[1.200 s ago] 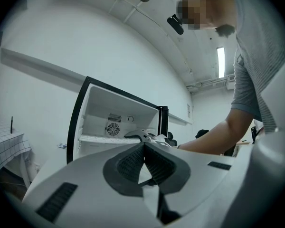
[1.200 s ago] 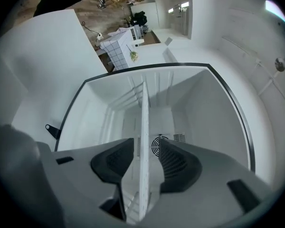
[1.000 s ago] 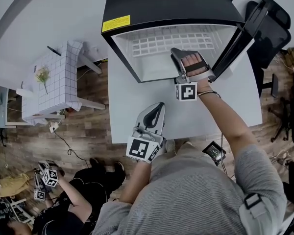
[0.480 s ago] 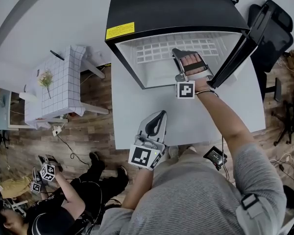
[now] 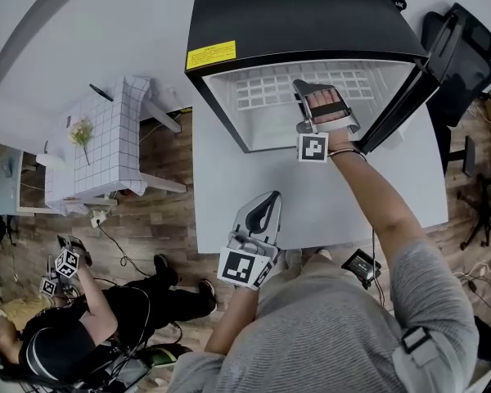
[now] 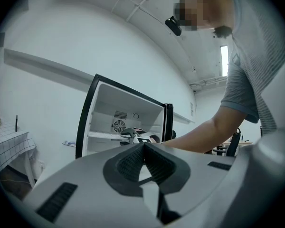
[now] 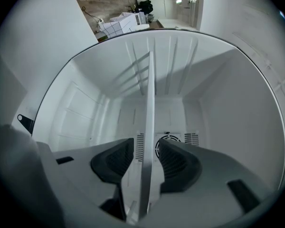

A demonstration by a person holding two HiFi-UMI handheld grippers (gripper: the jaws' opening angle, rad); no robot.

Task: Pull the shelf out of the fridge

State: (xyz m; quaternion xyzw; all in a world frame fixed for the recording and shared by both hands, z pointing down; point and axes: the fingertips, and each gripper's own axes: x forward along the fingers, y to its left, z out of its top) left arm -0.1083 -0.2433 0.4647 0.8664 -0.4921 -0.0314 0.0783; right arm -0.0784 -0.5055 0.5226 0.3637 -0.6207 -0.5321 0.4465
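**Moved right gripper (image 5: 304,87) deeper into fridge (image 5: 295,15); shelf (image 5: 270,88) not gripped yet**

Versus a second ago: nudged right gripper slightly further into the fridge opening. Kept left gripper (image 5: 266,207) parked over the near edge of the bench (image 5: 229,178), much as before.

Step in hand: lining up the grasp. Straddling the shelf's front edge (image 7: 149,89) with right jaws apart, one pad at either face. Reading a slim gap on both sides in the right gripper view, so not clamped, by the look. Seeing shelf fully seated inside the compartment. Fridge at the bench's far edge, door (image 5: 430,64) swung open to the right. Holding left jaws together on nothing, aimed at the fridge from well back.

Next, probably:
- Close right jaws on the shelf edge.
- Pull straight out toward the near edge of the bench.
- Keep it level to avoid binding in the side walls.
- Bring the left gripper in for support once the shelf starts to overhang.
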